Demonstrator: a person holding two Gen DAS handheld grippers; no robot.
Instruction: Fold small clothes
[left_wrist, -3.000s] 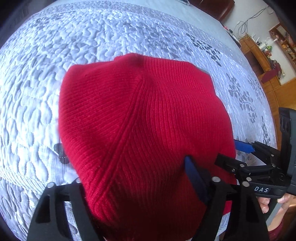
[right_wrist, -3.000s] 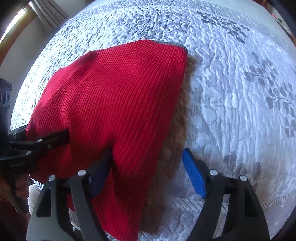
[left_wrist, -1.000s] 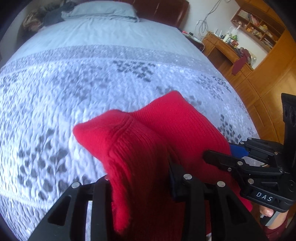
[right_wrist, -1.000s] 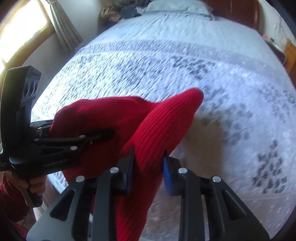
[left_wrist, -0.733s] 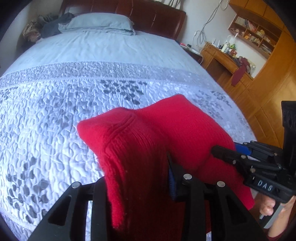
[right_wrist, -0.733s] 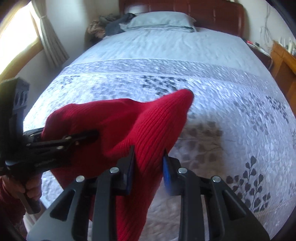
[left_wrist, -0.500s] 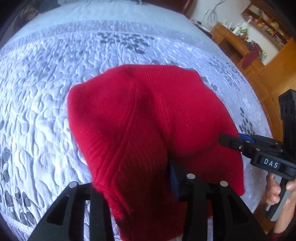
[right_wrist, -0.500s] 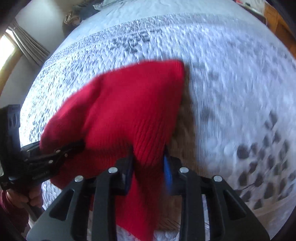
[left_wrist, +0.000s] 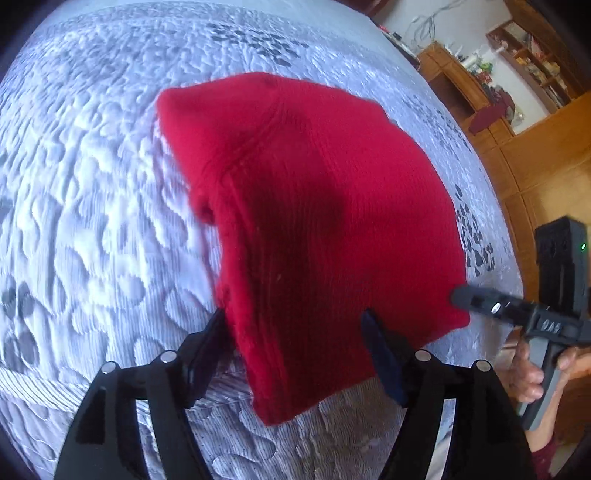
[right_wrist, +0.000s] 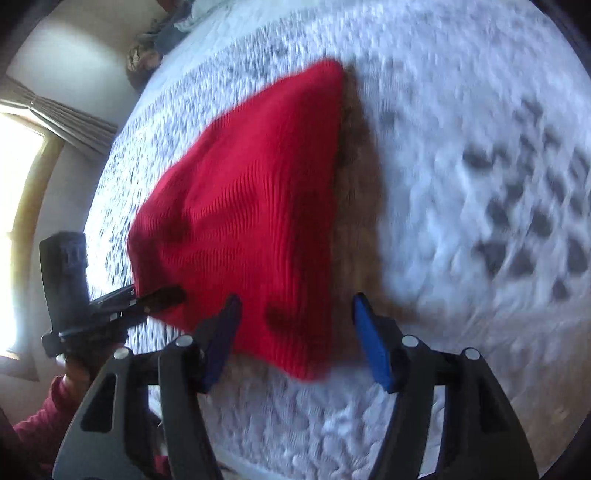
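A red knitted garment (left_wrist: 314, 206) lies on the quilted white bedspread (left_wrist: 92, 184), and it also shows in the right wrist view (right_wrist: 251, 206). My left gripper (left_wrist: 295, 343) is open, its jaws standing apart on either side of the garment's near left edge. My right gripper (right_wrist: 295, 332) is open too, its blue-padded jaws spread around the garment's near right corner. Each gripper shows from the side in the other's view: the right one (left_wrist: 517, 314) at the garment's right corner, the left one (right_wrist: 122, 299) at its left corner.
The bedspread (right_wrist: 480, 221) has grey leaf prints and runs wide beyond the garment. Wooden cabinets and shelves (left_wrist: 517, 110) stand off the bed's right side. A window with a curtain (right_wrist: 37, 129) and a heap of clothes (right_wrist: 147, 51) are on the left.
Both grippers held the garment lifted off the bed, then lowered it flat and opened. The garment now lies released between the spread jaws.
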